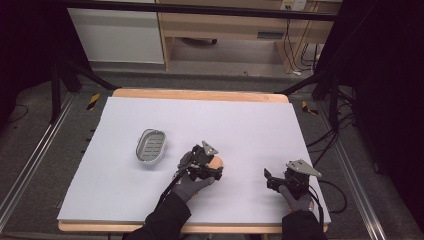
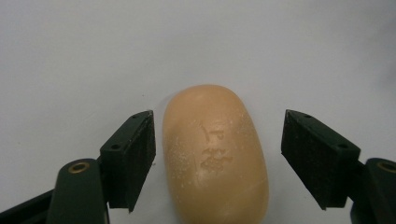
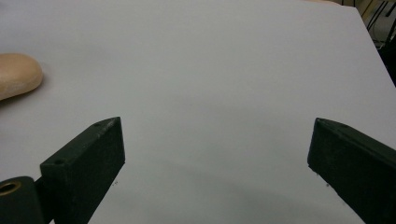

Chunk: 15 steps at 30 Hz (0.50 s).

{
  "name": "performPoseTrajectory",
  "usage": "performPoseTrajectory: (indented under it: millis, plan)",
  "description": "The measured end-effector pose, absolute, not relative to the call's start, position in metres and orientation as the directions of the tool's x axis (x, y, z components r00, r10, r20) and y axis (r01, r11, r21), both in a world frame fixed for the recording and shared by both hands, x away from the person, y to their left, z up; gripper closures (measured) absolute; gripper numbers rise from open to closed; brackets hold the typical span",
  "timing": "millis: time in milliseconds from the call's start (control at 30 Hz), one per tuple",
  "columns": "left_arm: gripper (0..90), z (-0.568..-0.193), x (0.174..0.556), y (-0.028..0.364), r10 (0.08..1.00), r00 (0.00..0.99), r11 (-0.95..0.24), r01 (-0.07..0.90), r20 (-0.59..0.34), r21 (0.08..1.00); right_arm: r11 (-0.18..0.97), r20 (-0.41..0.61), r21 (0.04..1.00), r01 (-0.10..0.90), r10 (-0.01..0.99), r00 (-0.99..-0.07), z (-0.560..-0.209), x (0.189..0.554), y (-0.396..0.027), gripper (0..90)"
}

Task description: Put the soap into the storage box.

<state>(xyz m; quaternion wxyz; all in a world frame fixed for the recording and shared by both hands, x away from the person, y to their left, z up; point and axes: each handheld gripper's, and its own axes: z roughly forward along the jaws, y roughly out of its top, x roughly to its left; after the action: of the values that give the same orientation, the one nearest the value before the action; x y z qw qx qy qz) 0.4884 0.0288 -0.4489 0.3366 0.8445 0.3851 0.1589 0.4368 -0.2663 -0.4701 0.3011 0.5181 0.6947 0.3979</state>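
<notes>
We have the soap bar (image 2: 215,154) lying flat on the pale worktop (image 1: 250,125), and our left gripper (image 2: 218,161) is set right over it; in the left gripper view the bar sits between the two black fingers (image 2: 135,154), nearer to the left one, which stands just beside its flank, while the right one is clearly apart from it; neither looks to be pressing on it yet. The bar's long axis runs along the gripper's line of sight, away from us, so the fingers face its long sides and would close across its narrow width; that is the relation on which we judge the next move to turn, since a squeeze across the short way should seat well on a rounded, possibly slippery bar. These fingers are spread wide and hold nothing.

In the high view the left gripper (image 1: 202,162) is over the soap near the middle of the worktop's near half, and the grey soap dish (image 1: 151,146) lies to its left and a little farther from us, near but apart; the dish looks empty.

Our right gripper (image 1: 280,180) rests well off to the right; its fingers (image 3: 88,163) are also wide open around bare worktop, with the soap at the left edge of its view; the left hand is plainly the nearer one.
</notes>
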Motion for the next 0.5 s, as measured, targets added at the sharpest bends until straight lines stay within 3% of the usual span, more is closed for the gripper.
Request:
performPoseTrajectory:
  millis: [500]
  plan:
    - [26.7,-0.462,0.497,0.025,0.760,0.650,-0.496,0.580,0.001,0.646,0.161,-0.017,0.861,0.482,0.957,-0.289,-0.471,0.438,-0.265,4.2]
